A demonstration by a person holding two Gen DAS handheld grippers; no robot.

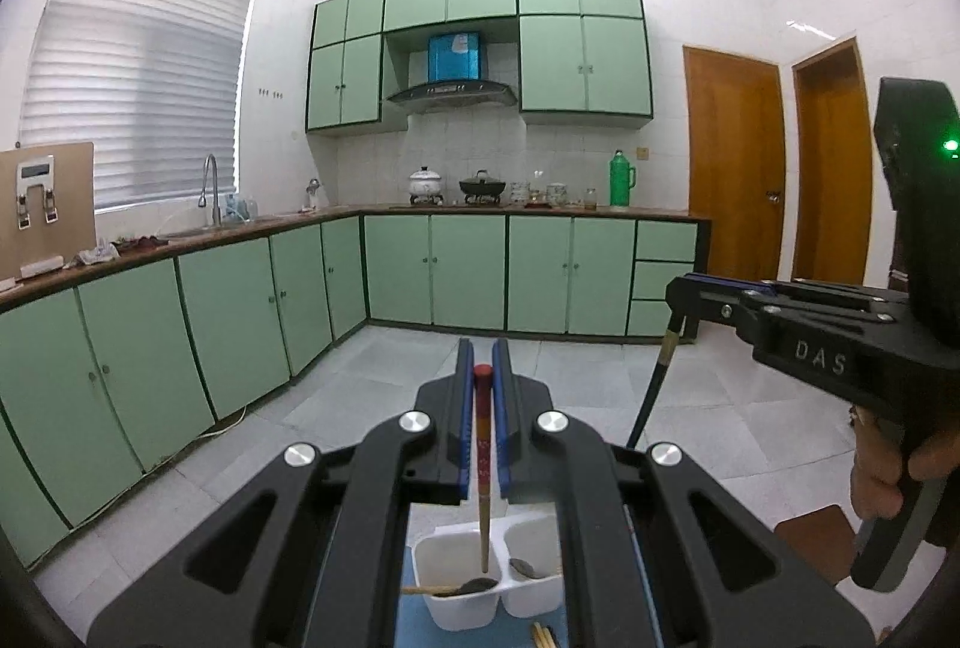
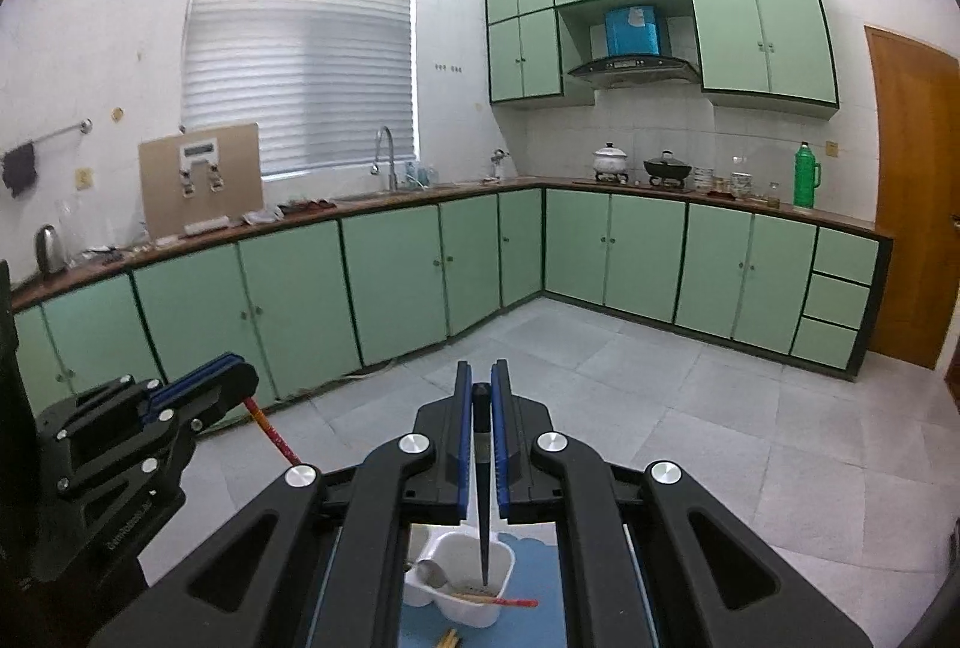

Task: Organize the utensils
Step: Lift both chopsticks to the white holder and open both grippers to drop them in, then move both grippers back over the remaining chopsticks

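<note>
Jaws clamp chopsticks — left gripper (image 1: 483, 378) a red chopstick (image 1: 483, 462), right gripper (image 2: 482, 390) a black chopstick (image 2: 483, 498).

the white divided container (image 1: 459, 582) shows only between the left gripper's (image 1: 483, 378) arms, its sides and front hidden behind them. the wooden sticks (image 1: 543, 636) below it run off the bottom edge. the person's hand (image 1: 894, 474) is cut off at the right edge, and the small jars (image 2: 744, 183) on the far counter are too small to tell apart.
</note>
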